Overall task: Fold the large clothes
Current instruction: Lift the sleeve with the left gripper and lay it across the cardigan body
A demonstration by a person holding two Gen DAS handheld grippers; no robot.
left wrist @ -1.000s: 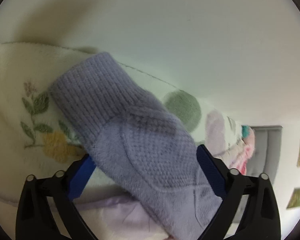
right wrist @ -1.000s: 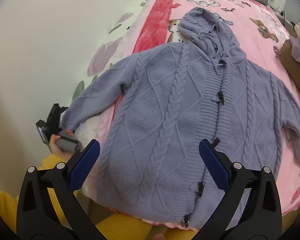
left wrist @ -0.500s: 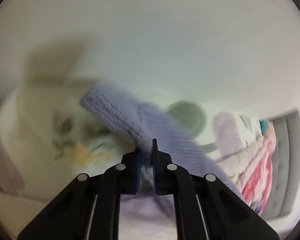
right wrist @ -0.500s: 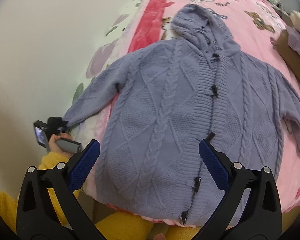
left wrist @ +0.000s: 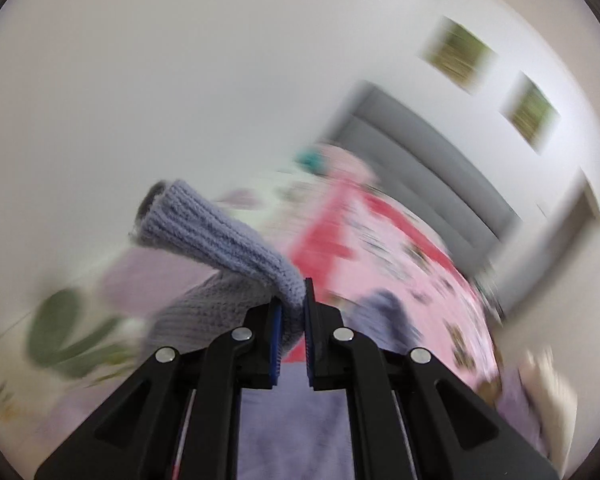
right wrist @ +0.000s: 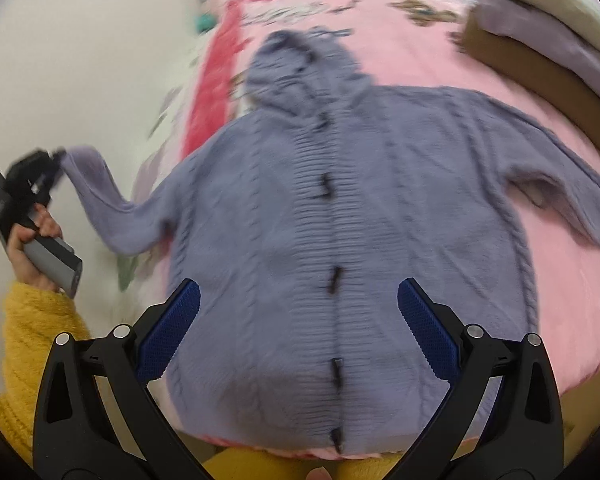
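A lavender knit hooded cardigan [right wrist: 340, 208] lies face up on a pink bed, hood at the far end, dark toggles down the middle. My left gripper [left wrist: 291, 312] is shut on the cuff of its left sleeve [left wrist: 220, 236] and holds it lifted off the bed; it also shows in the right wrist view [right wrist: 32, 184] at the far left with the sleeve [right wrist: 112, 216] hanging from it. My right gripper [right wrist: 298, 320] is open and empty above the cardigan's lower hem. The other sleeve [right wrist: 572, 196] lies flat at the right.
The pink blanket [right wrist: 420, 40] covers the bed, with a floral sheet [left wrist: 60, 332] along its left edge by the white wall. A grey headboard [left wrist: 420, 152] stands at the far end. Folded lavender and cream fabric on a brown box [right wrist: 540, 68] sits at the far right.
My left gripper closed on the sleeve cuff and lifted it up off the sheet, swinging toward the bed. My right gripper moved closer over the cardigan's lower half, still open.
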